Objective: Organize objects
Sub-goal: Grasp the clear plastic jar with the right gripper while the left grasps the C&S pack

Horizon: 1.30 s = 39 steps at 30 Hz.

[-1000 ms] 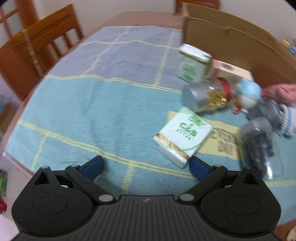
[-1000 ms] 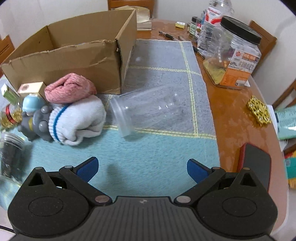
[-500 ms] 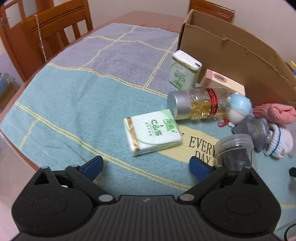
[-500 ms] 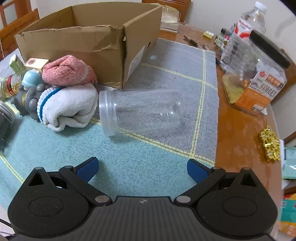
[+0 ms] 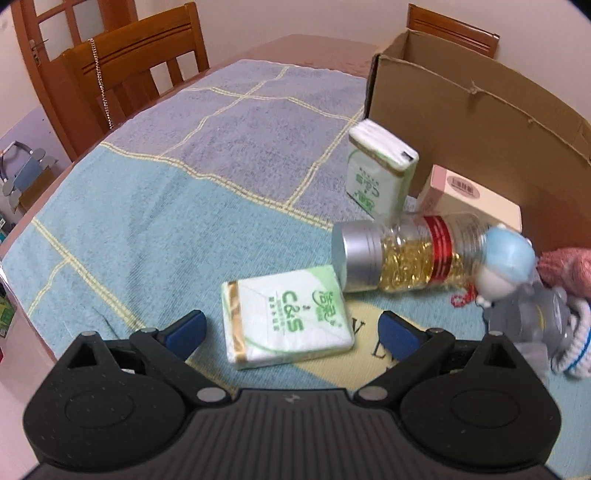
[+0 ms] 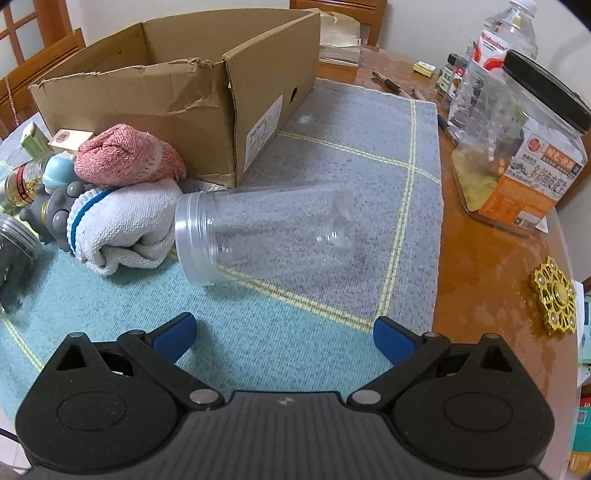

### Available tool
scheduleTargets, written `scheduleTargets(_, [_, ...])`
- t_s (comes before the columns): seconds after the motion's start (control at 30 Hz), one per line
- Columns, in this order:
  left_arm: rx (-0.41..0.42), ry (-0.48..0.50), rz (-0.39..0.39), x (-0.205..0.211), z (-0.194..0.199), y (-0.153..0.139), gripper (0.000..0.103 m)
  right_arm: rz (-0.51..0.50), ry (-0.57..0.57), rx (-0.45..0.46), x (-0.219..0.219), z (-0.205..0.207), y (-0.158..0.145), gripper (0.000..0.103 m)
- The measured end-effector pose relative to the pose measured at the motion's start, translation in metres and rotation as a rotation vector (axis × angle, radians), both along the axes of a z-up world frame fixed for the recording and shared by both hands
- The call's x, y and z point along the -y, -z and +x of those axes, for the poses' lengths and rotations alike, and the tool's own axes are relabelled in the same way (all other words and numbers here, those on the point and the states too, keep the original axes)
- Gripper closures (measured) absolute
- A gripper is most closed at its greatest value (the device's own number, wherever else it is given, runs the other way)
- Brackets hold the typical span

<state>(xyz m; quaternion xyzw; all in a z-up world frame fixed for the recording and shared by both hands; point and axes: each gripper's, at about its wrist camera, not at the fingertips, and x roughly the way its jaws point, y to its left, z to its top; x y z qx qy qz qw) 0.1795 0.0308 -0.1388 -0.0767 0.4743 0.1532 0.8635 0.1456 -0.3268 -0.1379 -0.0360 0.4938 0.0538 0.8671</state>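
Surface: wooden counter [image 6: 491, 258] under a blue-and-grey cloth [image 5: 155, 206] with yellow grid lines; wooden chairs [image 5: 133, 62] stand behind it.

Left gripper [image 5: 291, 328]: jaws spread wide, holding nothing, low over the cloth.

Tissue pack [image 5: 286, 321]: lies flat between the left jaws' blue tips, touching neither; green "C&S" print faces up.

Second tissue pack [image 5: 380, 173]: stands tilted near the cardboard box [image 5: 472, 122], well beyond the jaws.

Capsule bottle [image 5: 402, 254]: on its side just past the flat pack, silver cap toward the left gripper, golden capsules inside.

Small toys: a blue-capped figure [image 5: 506, 262] and a grey one [image 5: 532, 321] beside the bottle; edges blurred, so contact is hard to judge.

Right gripper [image 6: 282, 338]: jaws wide apart and empty.

Clear plastic jar [image 6: 266, 232]: on its side ahead of the right jaws, apart from them, open mouth against the rolled white sock [image 6: 122, 225].

Pink sock [image 6: 125, 155]: on top of the white one, against the box wall.

Counter's right edge: a black-lidded snack jar [image 6: 524, 147], a water bottle [image 6: 509, 33], a gold spinner [image 6: 556, 295].
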Motion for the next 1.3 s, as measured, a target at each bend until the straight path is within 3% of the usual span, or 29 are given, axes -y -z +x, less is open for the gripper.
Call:
scheduleTargets(0.27, [0.014,-0.006,0.000,0.006,-0.009,-0.004,0.009,0.000,-0.041,-0.004,0.004,0.014,0.000,0.000])
scheduleTargets(0.4, [0.029,-0.002,0.005,0.008,-0.007,-0.005,0.017,-0.011,-0.068,0.008,0.001,0.020,-0.004,0.000])
scheduleTargets(0.9, [0.031,-0.020,0.008,0.010,-0.005,-0.005,0.017,0.047,-0.106,0.018,-0.005,0.048,-0.021,0.000])
scheduleTargets(1.13, [0.025,-0.037,0.007,0.011,-0.003,-0.004,0.019,0.004,-0.116,0.014,-0.013,0.058,-0.019,0.000])
scheduleTargets(1.3, [0.029,-0.038,0.011,0.009,-0.005,-0.006,0.030,-0.013,-0.119,-0.009,-0.017,0.060,-0.017,0.008])
